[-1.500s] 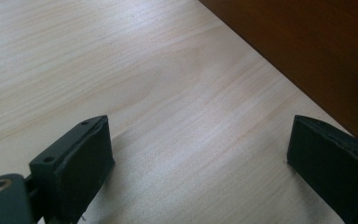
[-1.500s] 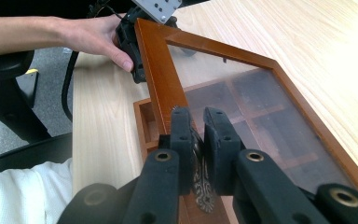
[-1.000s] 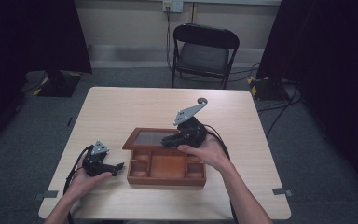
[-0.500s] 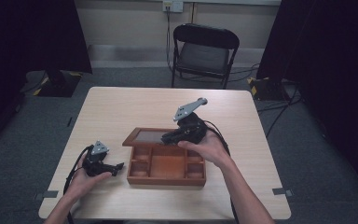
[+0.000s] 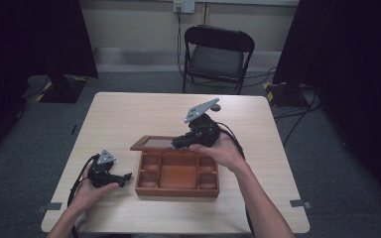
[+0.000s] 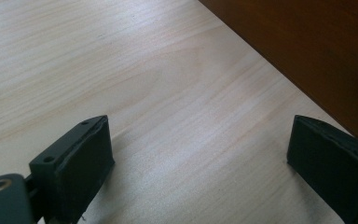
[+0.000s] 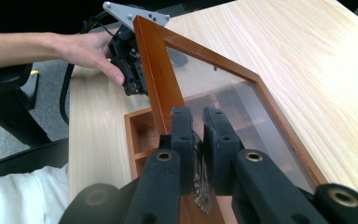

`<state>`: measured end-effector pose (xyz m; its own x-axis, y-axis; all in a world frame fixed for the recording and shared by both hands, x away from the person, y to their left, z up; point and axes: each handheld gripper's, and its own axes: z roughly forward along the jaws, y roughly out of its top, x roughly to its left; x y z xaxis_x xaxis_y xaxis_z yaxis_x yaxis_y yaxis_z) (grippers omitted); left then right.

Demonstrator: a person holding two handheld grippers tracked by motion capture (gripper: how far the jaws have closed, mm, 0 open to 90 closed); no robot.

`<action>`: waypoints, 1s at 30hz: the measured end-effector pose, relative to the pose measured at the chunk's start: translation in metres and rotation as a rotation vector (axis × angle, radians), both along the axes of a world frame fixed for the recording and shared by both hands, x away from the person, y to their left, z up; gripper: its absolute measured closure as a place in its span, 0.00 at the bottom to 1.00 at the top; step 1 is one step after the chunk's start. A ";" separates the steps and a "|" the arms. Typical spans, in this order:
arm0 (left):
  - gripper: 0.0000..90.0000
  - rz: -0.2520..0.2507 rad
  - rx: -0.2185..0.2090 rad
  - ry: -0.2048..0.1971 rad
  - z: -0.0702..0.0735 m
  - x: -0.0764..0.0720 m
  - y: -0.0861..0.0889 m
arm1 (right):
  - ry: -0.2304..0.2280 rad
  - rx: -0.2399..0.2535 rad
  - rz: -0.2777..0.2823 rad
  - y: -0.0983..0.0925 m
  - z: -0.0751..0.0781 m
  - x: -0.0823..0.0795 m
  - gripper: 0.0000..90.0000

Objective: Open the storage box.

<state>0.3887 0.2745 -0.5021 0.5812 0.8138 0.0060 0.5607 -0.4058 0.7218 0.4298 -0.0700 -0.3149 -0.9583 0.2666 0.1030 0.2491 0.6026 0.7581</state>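
Observation:
A brown wooden box (image 5: 176,191) with several compartments stands on the table, a little toward the front. Its glass-paned lid (image 5: 151,144) is tilted up at the far side. My right gripper (image 5: 177,143) is shut on the lid's wooden frame (image 7: 156,70), and in the right gripper view the two pads (image 7: 196,116) pinch the frame's edge closely. My left gripper (image 5: 124,179) rests on the table just left of the box, jaws open with bare wood between them (image 6: 200,140). The box's side wall (image 6: 307,51) lies close to its right jaw.
A black folding chair (image 5: 218,54) stands beyond the table's far edge. Cables trail from both grippers across the light wooden tabletop (image 5: 129,114). The person's forearms come in from the front edge.
The right gripper has risen slightly with the lid's edge in its jaws. The left gripper has stayed where it was.

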 end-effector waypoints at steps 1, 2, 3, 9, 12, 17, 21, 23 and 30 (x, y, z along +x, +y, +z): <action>0.07 0.000 0.000 0.000 0.000 0.000 0.000 | 0.000 0.000 0.000 0.000 0.000 0.000 0.93; 0.07 -0.001 0.001 0.000 0.000 0.000 0.000 | -0.001 0.000 0.002 0.000 0.000 0.001 0.93; 0.07 0.000 -0.001 0.000 0.000 0.000 0.000 | -0.003 -0.002 0.002 0.000 0.001 0.001 0.93; 0.07 -0.002 0.001 0.001 0.000 0.000 0.000 | -0.002 -0.008 0.001 0.001 0.003 0.003 0.93; 0.07 -0.001 0.001 0.001 0.000 0.000 0.000 | 0.001 -0.008 -0.003 0.001 0.005 0.004 0.93; 0.07 -0.001 0.002 0.001 0.000 0.000 0.000 | 0.004 -0.010 -0.001 0.001 0.007 0.006 0.93; 0.07 -0.001 0.001 0.000 0.000 0.000 0.000 | 0.011 -0.006 0.004 0.001 0.007 0.008 0.93; 0.07 0.000 -0.001 0.000 0.000 0.000 0.000 | 0.006 -0.008 0.005 0.001 0.008 0.009 0.93; 0.07 -0.001 0.002 0.000 0.000 0.000 0.000 | 0.001 -0.017 0.003 0.002 0.012 0.011 0.93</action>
<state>0.3887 0.2747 -0.5020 0.5823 0.8130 0.0073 0.5604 -0.4078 0.7208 0.4413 -0.0684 -0.3032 -0.9590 0.2656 0.0992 0.2480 0.6164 0.7474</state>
